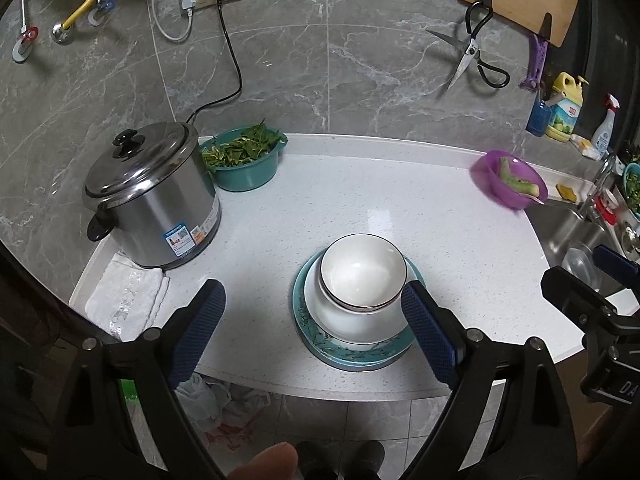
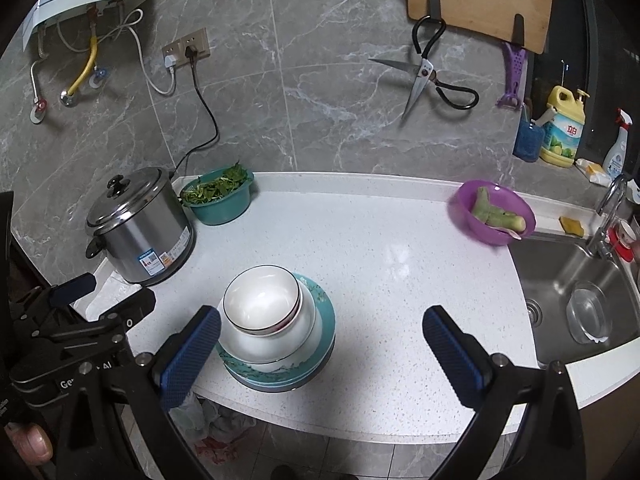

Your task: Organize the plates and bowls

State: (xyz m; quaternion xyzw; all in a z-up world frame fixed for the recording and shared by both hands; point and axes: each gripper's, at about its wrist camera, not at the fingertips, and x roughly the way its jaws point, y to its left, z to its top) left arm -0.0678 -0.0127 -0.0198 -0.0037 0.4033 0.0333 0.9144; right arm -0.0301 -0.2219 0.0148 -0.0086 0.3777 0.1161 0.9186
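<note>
Behind the stacked bowls [image 2: 264, 312], both gaping, empty tools face a rice cooker [image 2: 140, 232] and greens basin [image 2: 218, 196].

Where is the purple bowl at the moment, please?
In both views the purple bowl sits at the counter's far right, beside the sink, below the hanging scissors.

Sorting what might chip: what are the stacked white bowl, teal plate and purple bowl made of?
White bowl: likely glazed ceramic, glossy with a dark rim line. Teal plate: likely glazed ceramic, shiny printed pattern. Purple bowl: probably plastic, translucent uniform colour.
</note>
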